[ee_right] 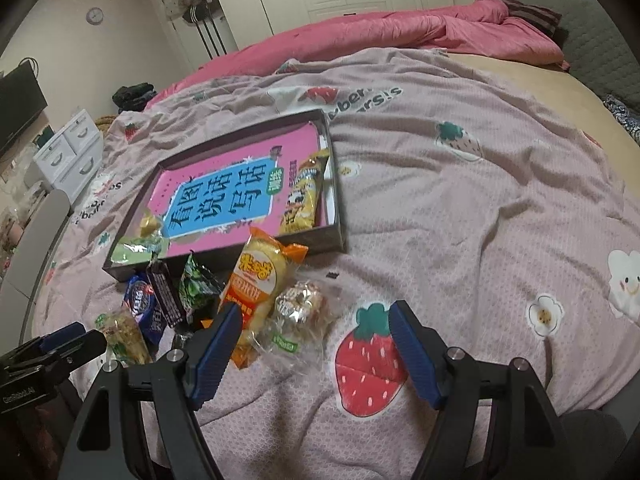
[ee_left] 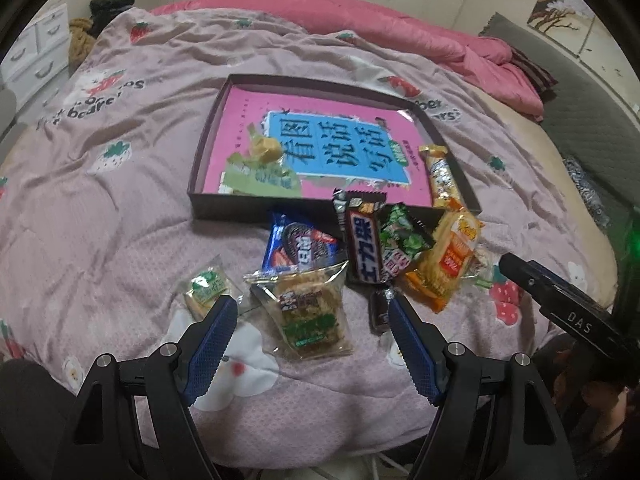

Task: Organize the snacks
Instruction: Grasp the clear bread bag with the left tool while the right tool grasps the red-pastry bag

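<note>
Blue-padded left tongs (ee_left: 310,304) stand wide open and hold nothing, above a clear snack bag (ee_left: 308,312) on the bed (ee_left: 120,208). Right tongs (ee_right: 314,316) are wide open and empty too, beside an orange packet (ee_right: 256,284). Other snacks lie before the box (ee_left: 208,204); a yellow bar (ee_left: 440,176) lies inside.
</note>
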The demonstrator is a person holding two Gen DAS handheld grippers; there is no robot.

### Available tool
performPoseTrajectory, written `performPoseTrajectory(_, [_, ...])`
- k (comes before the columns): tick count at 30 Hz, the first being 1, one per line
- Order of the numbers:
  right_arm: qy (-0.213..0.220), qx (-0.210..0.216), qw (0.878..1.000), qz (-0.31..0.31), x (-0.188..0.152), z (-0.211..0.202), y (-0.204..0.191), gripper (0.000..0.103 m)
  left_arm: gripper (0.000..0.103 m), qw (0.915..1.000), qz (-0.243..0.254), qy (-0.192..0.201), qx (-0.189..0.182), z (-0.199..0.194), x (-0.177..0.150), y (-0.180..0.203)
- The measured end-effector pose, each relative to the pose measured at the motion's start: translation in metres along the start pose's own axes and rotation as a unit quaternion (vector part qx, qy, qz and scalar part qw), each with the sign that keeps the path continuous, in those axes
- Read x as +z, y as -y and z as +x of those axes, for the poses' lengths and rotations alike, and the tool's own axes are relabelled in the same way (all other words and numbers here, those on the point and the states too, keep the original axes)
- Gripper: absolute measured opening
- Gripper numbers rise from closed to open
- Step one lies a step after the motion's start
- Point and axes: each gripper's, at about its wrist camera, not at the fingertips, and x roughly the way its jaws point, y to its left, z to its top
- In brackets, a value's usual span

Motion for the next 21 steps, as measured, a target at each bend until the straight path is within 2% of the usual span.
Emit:
performPoseTrajectory(10, [-0.022, -0.018, 1.0, 0.0, -0.005, 0.015, -0.002, 0.075, 0.079, 0.9993, -0.025, -0.015, 0.022, 0.02, -0.004, -0.009])
performPoseTrajectory(14, [-0.03, -0.025, 0.999, 0.001, -0.005, 0.025, -0.003, 0.075, 0.079, 0.9989, -0.038, -0.02, 0.021, 0.028, -0.003, -0.015])
performPoseTrajectory(21, [-0.041, -0.024, 0.999, 0.005, -0.003, 0.045, -0.001, 0.075, 0.079, 0.9989, -0.033, -0.019, 0.028, 0.035, -0.002, -0.009])
